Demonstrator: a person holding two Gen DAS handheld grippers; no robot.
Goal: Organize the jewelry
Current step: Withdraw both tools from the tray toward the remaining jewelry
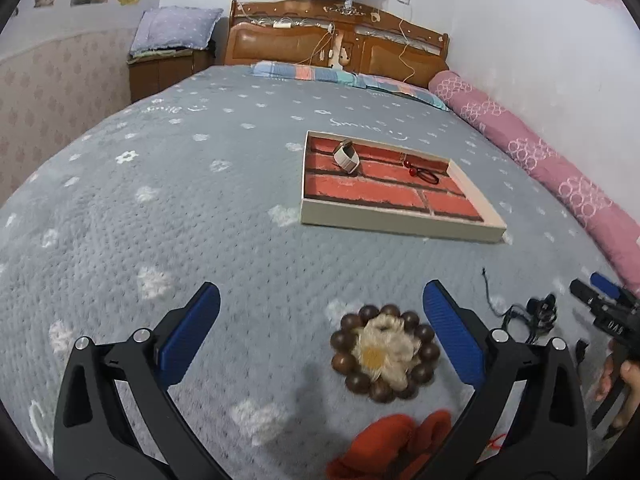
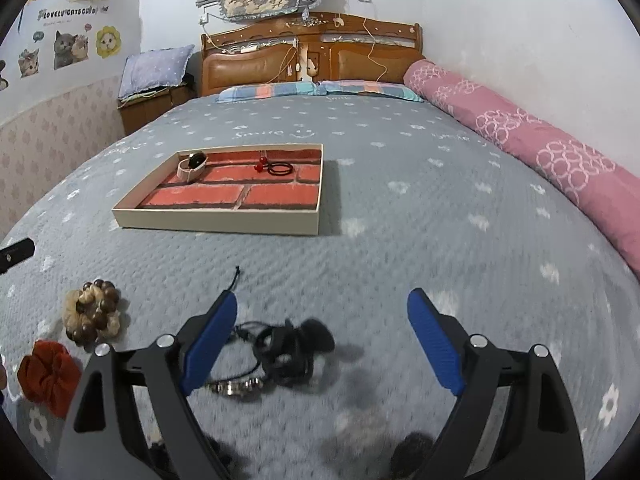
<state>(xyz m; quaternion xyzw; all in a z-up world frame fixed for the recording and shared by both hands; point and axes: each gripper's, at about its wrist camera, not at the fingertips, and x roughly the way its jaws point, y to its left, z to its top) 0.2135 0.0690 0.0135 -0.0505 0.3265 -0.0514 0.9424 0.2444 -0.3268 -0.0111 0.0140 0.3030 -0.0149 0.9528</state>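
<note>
Jewelry lies in two groups on the grey bedspread (image 2: 400, 240): some pieces already sit in the shallow tray (image 2: 224, 222) with the brick-pattern floor, and the rest wait on the cover near the person. Inside the tray, toward its far edge, rest a pale watch (image 2: 191, 167) and a black cord with red beads (image 2: 272, 167), so the sorting looks partly done. The left gripper (image 1: 320, 336) hangs low over the cover with its jaws spread wide and nothing between them; the wooden bead bracelet (image 1: 384, 356), which lies on a pale fluffy scrunchie (image 1: 386, 344), sits between the blue pads, nearer the right-hand one, and an orange scrunchie (image 1: 384, 448) lies just nearer the camera. The right gripper (image 2: 322, 340) is likewise released and empty, poised above a tangle of black cords (image 2: 288, 352) with a metal-link watch (image 2: 236, 387) just beside it; motion blur makes it hard to say whether the tangle is one piece or several. The step in hand appears to be the approach to the next pick-up. The next move likely calls for each gripper to descend until its pads bracket a single item, close firmly enough to lift it without dragging its neighbours along, then carry it to a free patch of the tray.
</note>
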